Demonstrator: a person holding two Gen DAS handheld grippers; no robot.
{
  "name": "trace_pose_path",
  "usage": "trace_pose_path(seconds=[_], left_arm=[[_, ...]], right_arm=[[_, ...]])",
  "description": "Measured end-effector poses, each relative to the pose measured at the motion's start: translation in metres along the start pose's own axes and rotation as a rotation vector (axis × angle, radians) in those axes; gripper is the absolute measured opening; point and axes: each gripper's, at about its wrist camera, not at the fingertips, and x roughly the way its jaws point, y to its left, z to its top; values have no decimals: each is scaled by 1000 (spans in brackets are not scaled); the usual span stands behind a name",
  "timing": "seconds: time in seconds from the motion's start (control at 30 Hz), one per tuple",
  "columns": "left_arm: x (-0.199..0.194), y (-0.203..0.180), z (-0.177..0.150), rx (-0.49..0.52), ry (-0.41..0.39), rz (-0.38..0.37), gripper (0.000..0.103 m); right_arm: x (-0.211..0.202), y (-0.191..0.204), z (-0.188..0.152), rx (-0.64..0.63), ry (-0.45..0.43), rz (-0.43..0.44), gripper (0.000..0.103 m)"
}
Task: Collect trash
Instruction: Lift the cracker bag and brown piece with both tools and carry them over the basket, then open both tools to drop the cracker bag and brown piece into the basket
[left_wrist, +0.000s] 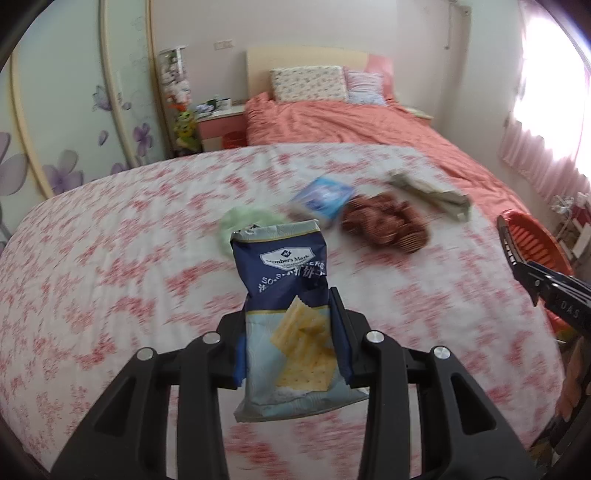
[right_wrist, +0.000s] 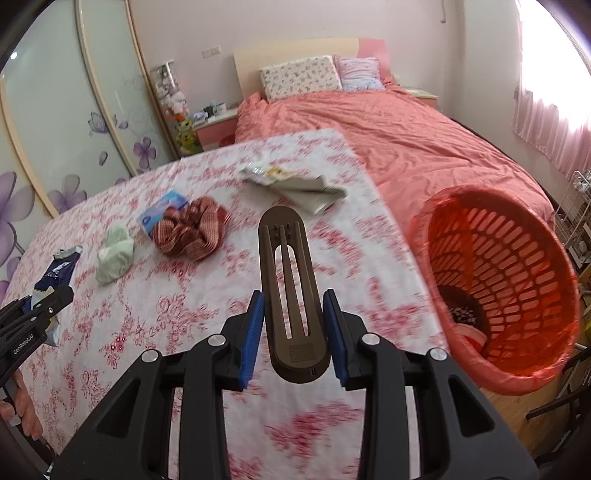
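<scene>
My left gripper (left_wrist: 290, 325) is shut on a blue and pale cracker bag (left_wrist: 280, 273), held upright above the floral cloth; the bag (right_wrist: 55, 273) also shows at the left edge of the right wrist view. My right gripper (right_wrist: 293, 314) is shut on a long brown slotted plastic piece (right_wrist: 290, 280), its blue pads against both sides. On the cloth lie a crumpled green bag (right_wrist: 114, 254), a blue packet (right_wrist: 162, 206), a red-brown ruffled fabric piece (right_wrist: 192, 232) and a grey-white wrapper (right_wrist: 295, 184). An orange slotted basket (right_wrist: 546, 266) with a pink liner stands to the right.
The floral cloth (right_wrist: 147, 314) covers a surface in front of a bed with a salmon cover (right_wrist: 388, 129). A wardrobe with purple flowers (right_wrist: 55, 129) is at the left, a wire rack (right_wrist: 576, 206) at the far right. Something dark lies in the basket's bottom.
</scene>
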Motion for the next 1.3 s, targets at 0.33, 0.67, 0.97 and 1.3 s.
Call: trace_pose_path(seconds=[0.33, 0.67, 0.97, 1.3], left_arm=[[-14, -79, 28, 69, -63, -176, 37], [-5, -185, 55, 168, -73, -350, 37], [33, -292, 58, 267, -18, -495, 37], [82, -312, 60, 252, 54, -422, 64]], right_arm=[[-36, -51, 13, 30, -80, -36, 34], [-57, -125, 28, 119, -158, -84, 34], [-42, -191, 29, 227, -159, -101, 34], [-19, -215, 25, 279, -140, -105, 61]])
